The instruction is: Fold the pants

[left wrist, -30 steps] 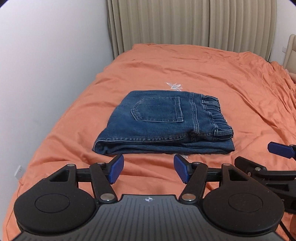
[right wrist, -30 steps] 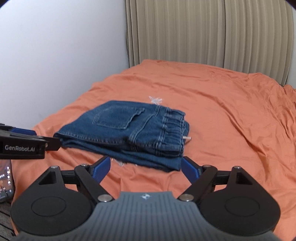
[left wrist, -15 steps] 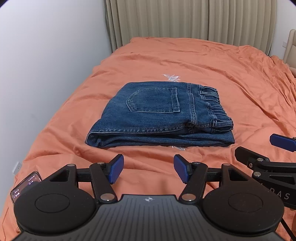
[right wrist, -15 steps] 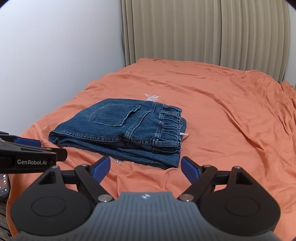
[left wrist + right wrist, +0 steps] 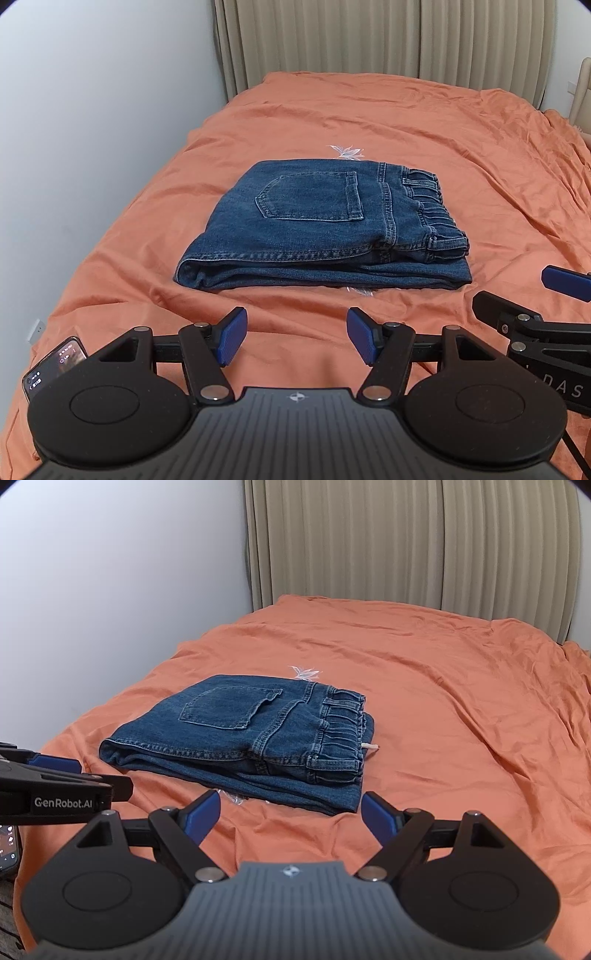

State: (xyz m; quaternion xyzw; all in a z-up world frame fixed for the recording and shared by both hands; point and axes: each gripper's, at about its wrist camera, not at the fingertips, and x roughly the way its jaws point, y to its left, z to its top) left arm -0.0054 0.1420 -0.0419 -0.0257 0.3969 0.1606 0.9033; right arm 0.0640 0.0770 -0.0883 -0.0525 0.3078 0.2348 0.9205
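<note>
The blue jeans (image 5: pixel 325 225) lie folded into a compact stack on the orange bed, back pocket up and waistband to the right; they also show in the right wrist view (image 5: pixel 251 734). My left gripper (image 5: pixel 295 341) is open and empty, held back from the jeans' near edge. My right gripper (image 5: pixel 290 818) is open and empty, just short of the jeans' near right corner. Each gripper shows in the other's view, the right (image 5: pixel 535 317) and the left (image 5: pixel 62 790).
The orange bedsheet (image 5: pixel 424 140) covers the whole bed. A white wall (image 5: pixel 92 129) runs along the left and beige curtains (image 5: pixel 406 542) hang behind. A phone (image 5: pixel 51 369) lies at the bed's near left corner.
Both grippers have drawn back and risen a little from the folded jeans, jaws still open. The phone has come into the left wrist view. The jeans have not moved.
</note>
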